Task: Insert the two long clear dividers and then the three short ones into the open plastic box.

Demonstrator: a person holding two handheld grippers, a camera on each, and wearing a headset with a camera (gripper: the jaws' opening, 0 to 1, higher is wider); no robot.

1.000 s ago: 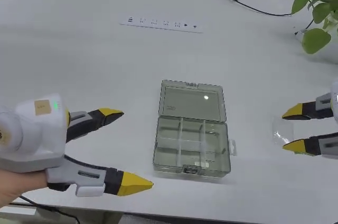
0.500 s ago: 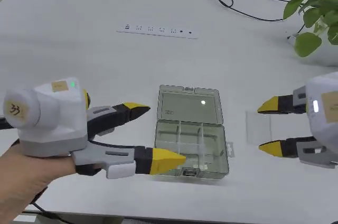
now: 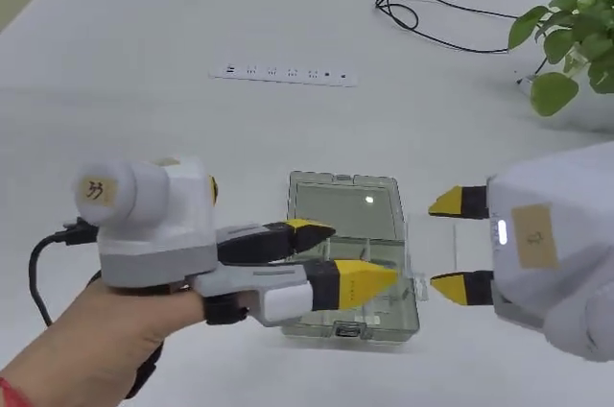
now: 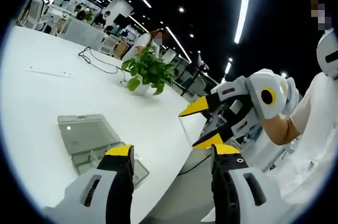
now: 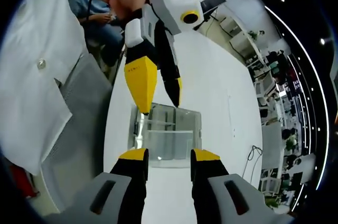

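Left gripper: nearest, held in a hand; jaws spread, nothing between them, tips over the tray half of the box.
Right gripper: jaws spread, tips pointing left at the box's right side and just short of it; not pinching anything.
Box: mid-table, open; the lid lies flat on the far side and the tray on the near side, so the opened whole runs near to far. Clear walls show in the tray, too faint to count.
Divider: flat on the table just beyond the right gripper's tips, between them and the box, its long side alongside the box's side.
Changed since a second ago: the left tips were clear of the box on its left, and the right gripper was well off to its right.
Farther back: power strip, cable, plant.
Count: two grippers, one box, one loose divider, one of each far item.
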